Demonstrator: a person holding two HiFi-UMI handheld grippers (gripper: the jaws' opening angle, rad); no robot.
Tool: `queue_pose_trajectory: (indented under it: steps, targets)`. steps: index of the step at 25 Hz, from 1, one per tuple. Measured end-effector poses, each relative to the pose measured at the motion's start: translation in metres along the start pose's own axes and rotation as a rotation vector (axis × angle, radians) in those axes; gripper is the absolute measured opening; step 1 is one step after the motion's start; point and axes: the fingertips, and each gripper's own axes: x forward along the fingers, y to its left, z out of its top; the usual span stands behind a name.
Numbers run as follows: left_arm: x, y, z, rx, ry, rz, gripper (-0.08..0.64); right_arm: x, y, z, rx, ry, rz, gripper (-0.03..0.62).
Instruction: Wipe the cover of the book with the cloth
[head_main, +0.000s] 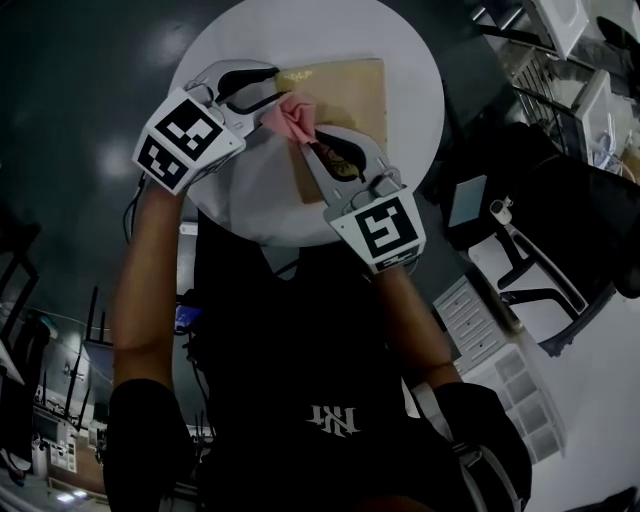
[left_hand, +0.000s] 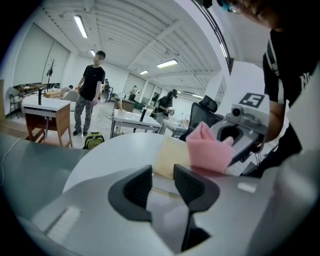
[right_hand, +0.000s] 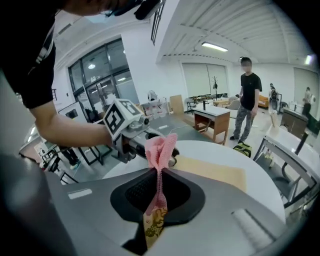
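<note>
A tan book lies flat on the round white table. My right gripper is shut on a pink cloth, which bunches up above the jaws over the book's left part. In the right gripper view the cloth stands pinched between the jaws of the right gripper, a printed tag hanging below, with the book beyond. My left gripper is open at the book's near left corner. Its own view shows the left gripper with a gap, the book and cloth just ahead.
An office chair and a drawer cabinet stand right of the table. A person stands by a wooden desk in the background. The same person shows in the right gripper view. Dark floor surrounds the table.
</note>
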Motion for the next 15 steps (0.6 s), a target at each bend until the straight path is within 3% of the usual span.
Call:
queue_pose_trajectory:
  steps: [6,15]
  targets:
    - [-0.008,0.003,-0.001,0.005,0.005,0.012,0.137,0.024,0.014,-0.012,-0.197,0.102,-0.036,0.023]
    - [0.001,0.003,0.005,0.008,0.012,0.015,0.138,0.006,-0.021,-0.028,-0.183,0.120,-0.075,0.023]
